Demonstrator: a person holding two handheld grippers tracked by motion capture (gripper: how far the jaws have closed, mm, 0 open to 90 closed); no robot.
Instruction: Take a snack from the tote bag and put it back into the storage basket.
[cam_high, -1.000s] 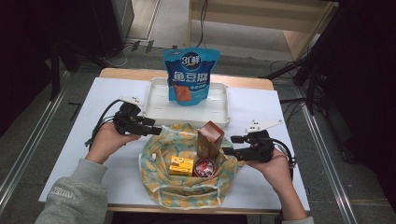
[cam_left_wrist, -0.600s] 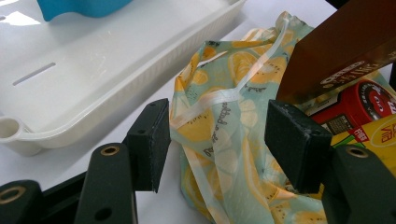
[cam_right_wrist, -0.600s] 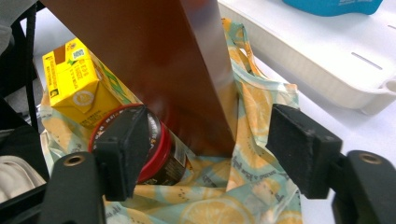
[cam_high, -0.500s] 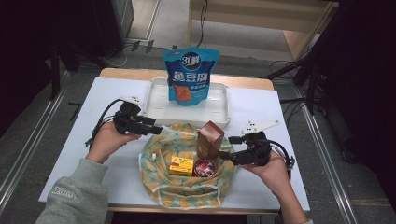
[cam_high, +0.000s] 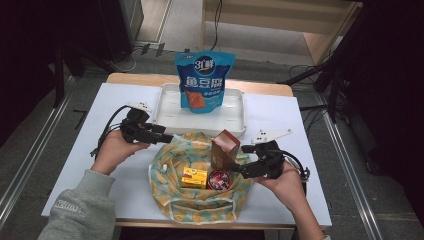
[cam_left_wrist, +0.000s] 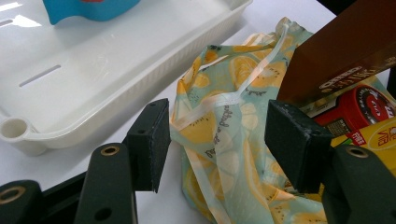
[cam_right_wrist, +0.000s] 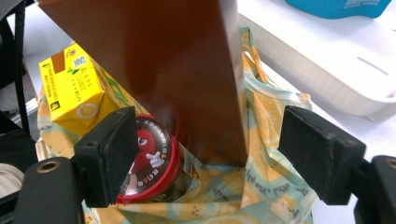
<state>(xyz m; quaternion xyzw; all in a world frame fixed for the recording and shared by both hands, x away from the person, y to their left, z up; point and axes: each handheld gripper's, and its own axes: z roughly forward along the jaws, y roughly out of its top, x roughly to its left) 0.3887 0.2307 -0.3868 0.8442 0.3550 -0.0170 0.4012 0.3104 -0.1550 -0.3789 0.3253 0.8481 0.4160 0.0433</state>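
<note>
I'm working over the white tray (cam_high: 165, 112); the soft, floppy fruit-print bag (cam_high: 172, 187) is lying just before it; its stiff brown box (cam_high: 225, 148) is standing between my right gripper (cam_high: 239, 170) jaws, just opening wide, suiting flat-side grasping; my left gripper (cam_left_wrist: 215, 140) is gaping around the bag's rim.

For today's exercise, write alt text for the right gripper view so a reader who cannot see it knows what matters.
The right tool, its jaws wide open and just opened further, frames a tall brown box standing on a lemon-print cloth bag. Left of the box sit a red round tin and a yellow carton; a white tray lies behind.
</note>
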